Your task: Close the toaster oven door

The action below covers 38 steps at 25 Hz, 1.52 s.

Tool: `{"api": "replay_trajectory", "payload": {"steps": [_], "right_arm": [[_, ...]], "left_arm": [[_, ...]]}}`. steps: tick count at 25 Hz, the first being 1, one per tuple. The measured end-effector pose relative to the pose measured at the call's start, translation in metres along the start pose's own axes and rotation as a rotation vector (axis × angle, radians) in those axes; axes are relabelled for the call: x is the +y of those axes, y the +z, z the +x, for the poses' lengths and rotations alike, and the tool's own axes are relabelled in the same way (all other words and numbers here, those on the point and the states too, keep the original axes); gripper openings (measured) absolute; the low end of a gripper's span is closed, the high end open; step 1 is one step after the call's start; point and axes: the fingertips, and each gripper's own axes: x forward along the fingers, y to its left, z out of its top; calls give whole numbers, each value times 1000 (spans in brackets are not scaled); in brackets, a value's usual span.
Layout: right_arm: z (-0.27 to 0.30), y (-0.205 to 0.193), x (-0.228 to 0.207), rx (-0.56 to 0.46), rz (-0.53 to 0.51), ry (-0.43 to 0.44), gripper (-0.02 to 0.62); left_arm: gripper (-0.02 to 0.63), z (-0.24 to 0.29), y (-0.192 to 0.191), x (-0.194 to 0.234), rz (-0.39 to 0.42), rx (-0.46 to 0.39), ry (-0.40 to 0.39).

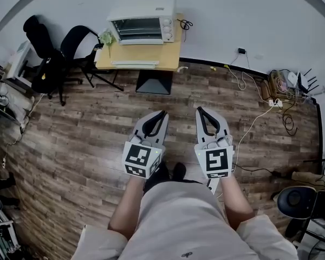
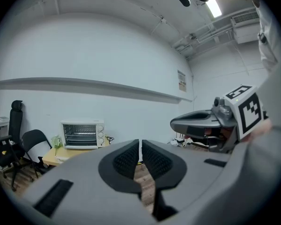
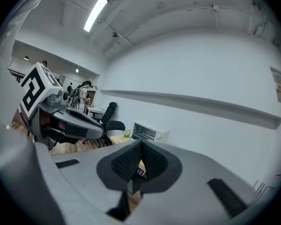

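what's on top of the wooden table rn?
Toaster oven at the back, green plant at its left, flat white slab along the front edge, black cable at the right. Anything behind the oven is hidden.

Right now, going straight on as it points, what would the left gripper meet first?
Nothing close: open floor lies ahead of the left gripper; beyond, probably the table, right of the toaster oven.

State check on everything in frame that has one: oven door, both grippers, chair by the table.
Toaster oven: door open, racks showing.
Left gripper: jaws shut, nothing between them.
Right gripper: jaws shut, nothing between them.
Chair beside the table: unoccupied.
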Motion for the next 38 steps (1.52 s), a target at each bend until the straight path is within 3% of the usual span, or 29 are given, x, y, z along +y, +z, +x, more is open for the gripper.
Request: {"api": "replay_trajectory", "payload": {"steps": [10,16,24,31,38], "right_arm": [[3,-9,9,11,13,45,-2],[23,-5,17,14,8,58,-2],[62,9,12,20,1,37,0],[113,16,12,34,29,38,110],[163,23,15,48,45,36,156]], "left_arm": [[20,-7,-6,3,-2,11,31],[20,-3,-9,28,-12,9,49],[21,17,4,62,-6,-20,16],[47,35,7,109,4,-17,10],[87,57,6,157,-5,1,-2]]}}
